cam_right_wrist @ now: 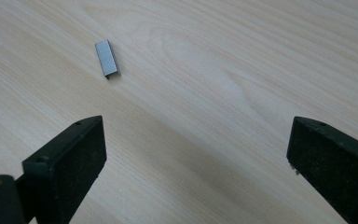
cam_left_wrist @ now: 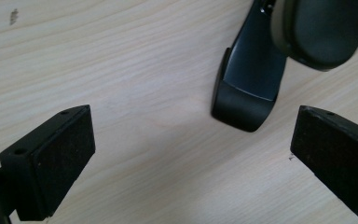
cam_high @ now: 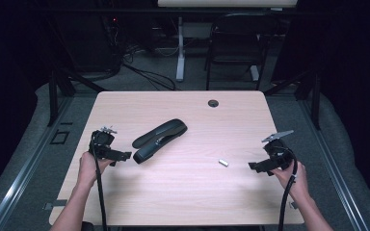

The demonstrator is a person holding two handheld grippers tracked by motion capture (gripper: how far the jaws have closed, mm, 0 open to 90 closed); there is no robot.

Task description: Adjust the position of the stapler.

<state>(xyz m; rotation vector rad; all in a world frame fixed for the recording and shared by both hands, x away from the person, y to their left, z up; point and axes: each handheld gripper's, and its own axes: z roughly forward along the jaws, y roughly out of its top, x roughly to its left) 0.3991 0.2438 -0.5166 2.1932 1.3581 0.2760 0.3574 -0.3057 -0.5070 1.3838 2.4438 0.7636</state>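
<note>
High view shows the black stapler (cam_high: 160, 139) lying diagonally at centre-left on the surface (cam_high: 183, 192), its near end just beside the wide-open, empty left tongs (cam_high: 123, 156); the right tongs (cam_high: 255, 166), also wide open and empty, face the staple strip (cam_high: 224, 162).

No legible text, labels or nos. anywhere

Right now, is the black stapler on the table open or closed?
Open. The stapler's top arm is swung up and away from its base, with the metal staple track showing between them in the high view. Nothing is holding it.
</note>
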